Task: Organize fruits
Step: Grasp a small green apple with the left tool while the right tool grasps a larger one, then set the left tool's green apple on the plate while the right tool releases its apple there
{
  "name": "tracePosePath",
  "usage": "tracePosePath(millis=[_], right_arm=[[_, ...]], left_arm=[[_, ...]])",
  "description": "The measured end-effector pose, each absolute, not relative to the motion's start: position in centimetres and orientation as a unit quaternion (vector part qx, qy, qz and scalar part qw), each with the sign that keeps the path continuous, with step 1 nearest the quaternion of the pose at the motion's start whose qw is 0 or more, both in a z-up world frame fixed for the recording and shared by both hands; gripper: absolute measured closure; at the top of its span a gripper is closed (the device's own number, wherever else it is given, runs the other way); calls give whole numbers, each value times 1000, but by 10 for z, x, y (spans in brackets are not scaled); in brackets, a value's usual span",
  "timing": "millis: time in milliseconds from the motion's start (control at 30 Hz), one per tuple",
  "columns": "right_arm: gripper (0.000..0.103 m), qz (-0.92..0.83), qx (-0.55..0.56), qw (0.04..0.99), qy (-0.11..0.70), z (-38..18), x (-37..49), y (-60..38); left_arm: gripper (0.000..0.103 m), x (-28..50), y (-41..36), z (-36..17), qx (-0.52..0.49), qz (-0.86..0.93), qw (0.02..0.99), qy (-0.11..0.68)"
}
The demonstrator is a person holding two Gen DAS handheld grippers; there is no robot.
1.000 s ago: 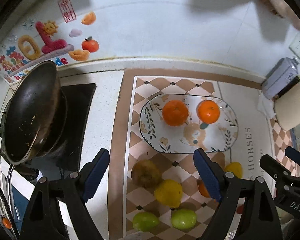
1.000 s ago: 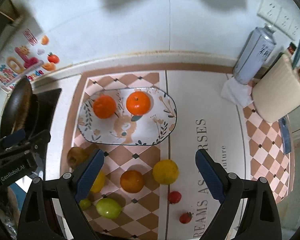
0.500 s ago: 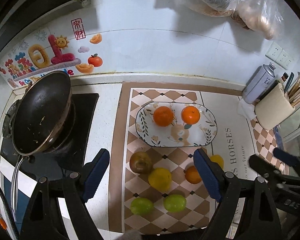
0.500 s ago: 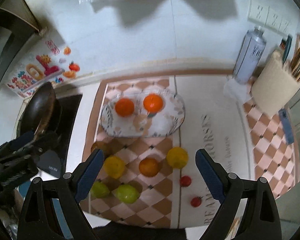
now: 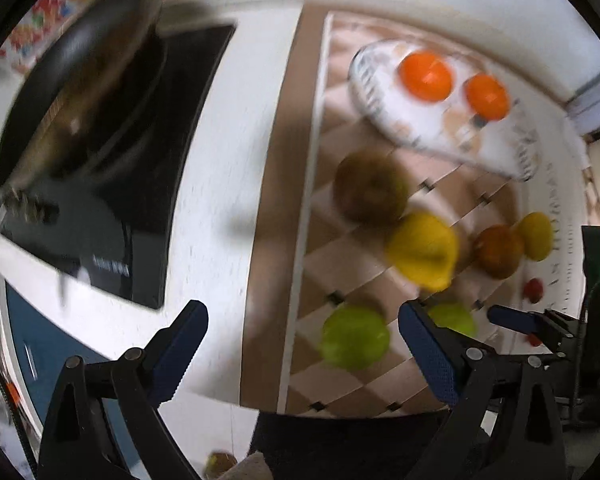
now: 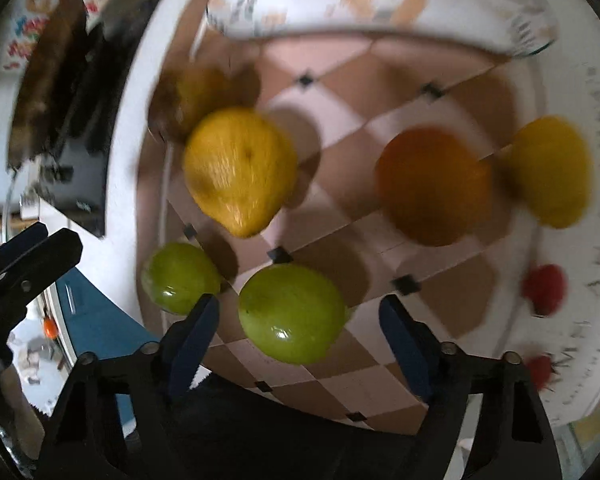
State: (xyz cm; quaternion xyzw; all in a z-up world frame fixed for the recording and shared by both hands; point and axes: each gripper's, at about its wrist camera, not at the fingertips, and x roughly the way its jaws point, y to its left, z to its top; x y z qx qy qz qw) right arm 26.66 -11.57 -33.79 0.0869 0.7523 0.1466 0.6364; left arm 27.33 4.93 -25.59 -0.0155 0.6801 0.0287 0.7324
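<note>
I am coming in to pick up fruit for the plate (image 5: 384,120), which already carries two oranges (image 5: 425,76) at the far side of the table (image 5: 220,184). My right claw (image 6: 298,322) points steeply down with its jaws closing, and a green fruit (image 6: 291,312) sits between them, not yet pinched as far as I can tell. My left claw (image 5: 302,344) points straight down, its jaws opening and empty, with the other green fruit (image 5: 354,336) below it, nearer me than the plate. A yellow fruit (image 6: 240,170), a brown one (image 5: 370,188), another orange (image 6: 432,184) and a second yellow one (image 6: 548,170) lie between the green pair and the plate. Next, I judge, each claw must settle squarely over its green fruit before squeezing, since round fruit rolls easily.
</note>
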Motion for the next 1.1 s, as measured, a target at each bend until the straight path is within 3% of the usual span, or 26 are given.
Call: tracePosePath(millis=[67, 100, 600, 700, 733, 800, 1100], right_arm=[[36, 149, 77, 623, 764, -352, 262, -108], [37, 152, 75, 622, 764, -354, 260, -105], [37, 95, 62, 638, 762, -348, 249, -154], [37, 94, 74, 638, 761, -347, 247, -163], [37, 93, 76, 638, 760, -347, 247, -166], [37, 93, 77, 639, 759, -347, 246, -167], [37, 94, 64, 645, 756, -342, 245, -164]], left_arm=[[6, 269, 56, -270, -27, 35, 718, 695], [6, 267, 59, -276, -34, 36, 710, 702], [6, 254, 10, -348, -37, -36, 641, 766], [19, 249, -4, -357, -14, -51, 638, 768], [36, 248, -7, -359, -10, -52, 636, 770], [43, 244, -11, -359, 6, -48, 646, 762], [44, 238, -7, -351, 4, -53, 660, 750]])
